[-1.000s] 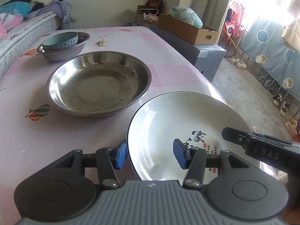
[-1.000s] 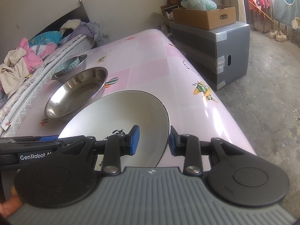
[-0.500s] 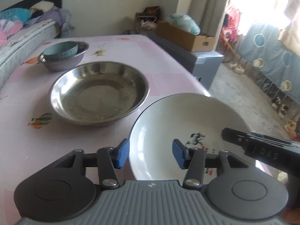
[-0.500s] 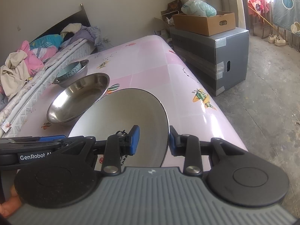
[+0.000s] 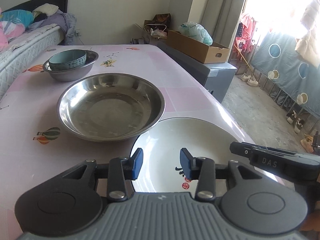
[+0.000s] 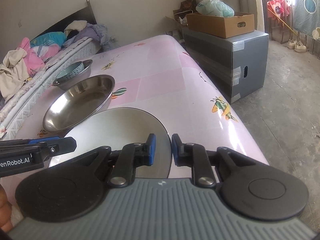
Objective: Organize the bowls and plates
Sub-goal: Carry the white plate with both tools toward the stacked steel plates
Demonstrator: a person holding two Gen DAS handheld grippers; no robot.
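Straddling the white plate's rim, right claw pinches it.

The plate's near edge hides behind the left gripper; its painted characters are perhaps half covered.

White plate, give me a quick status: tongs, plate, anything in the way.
Right tongs just closed on white plate rim. Left tongs straddle its near rim, pads apart. Large steel basin directly ahead, plate edge overlapping its rim.
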